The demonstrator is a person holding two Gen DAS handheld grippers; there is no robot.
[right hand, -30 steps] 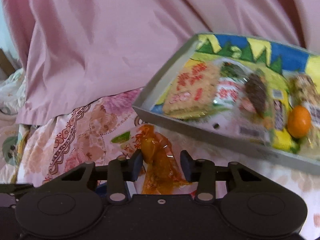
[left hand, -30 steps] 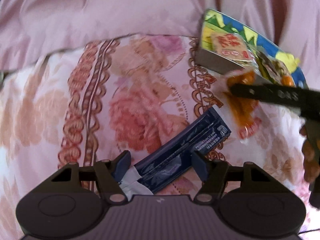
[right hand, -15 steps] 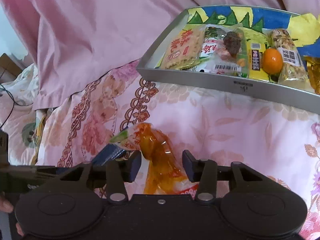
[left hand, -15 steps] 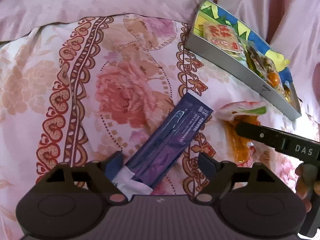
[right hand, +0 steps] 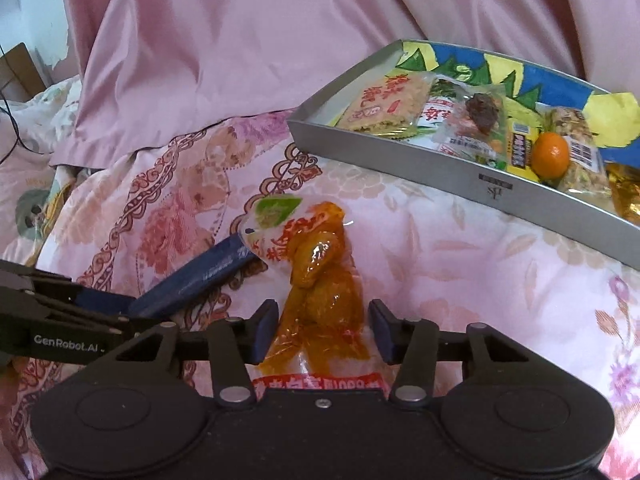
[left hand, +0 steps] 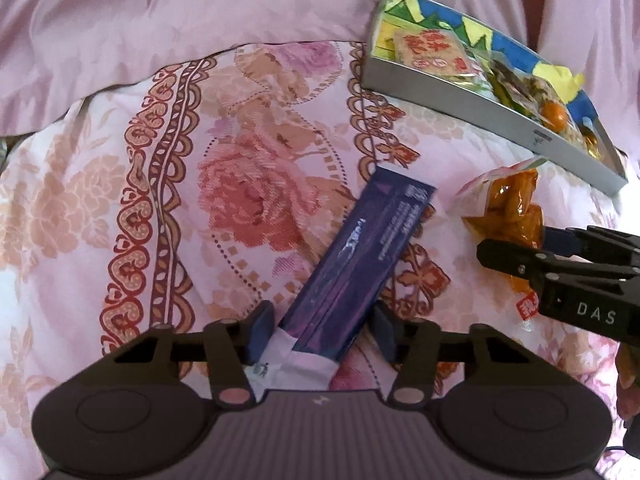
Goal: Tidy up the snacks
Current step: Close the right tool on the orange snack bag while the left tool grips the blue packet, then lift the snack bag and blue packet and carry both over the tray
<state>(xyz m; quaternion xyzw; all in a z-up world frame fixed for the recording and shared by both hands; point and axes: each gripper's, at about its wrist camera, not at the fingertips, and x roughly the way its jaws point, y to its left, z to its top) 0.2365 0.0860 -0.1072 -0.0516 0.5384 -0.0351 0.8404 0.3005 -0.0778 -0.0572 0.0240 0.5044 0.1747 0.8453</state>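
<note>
A dark blue stick packet [left hand: 360,256] lies on the flowered bedspread, its near end between the open fingers of my left gripper [left hand: 320,334]; it also shows in the right wrist view [right hand: 200,276]. A clear packet of orange snack [right hand: 320,280] lies between the open fingers of my right gripper [right hand: 324,330]; it also shows in the left wrist view [left hand: 508,208], with the right gripper [left hand: 520,256] around it. A grey tray [right hand: 460,176] holds several snacks and a small orange [right hand: 551,155]; it shows at the upper right in the left wrist view [left hand: 472,108].
A pink pillow or sheet [right hand: 240,48] lies behind the tray. The flowered bedspread [left hand: 160,200] stretches to the left. A cable [right hand: 12,128] and a cardboard box [right hand: 20,68] are at the far left edge.
Both grippers have dropped closer to the bedspread around their packets. The left jaws have narrowed around the blue packet. The tray looks nearer in both views.
</note>
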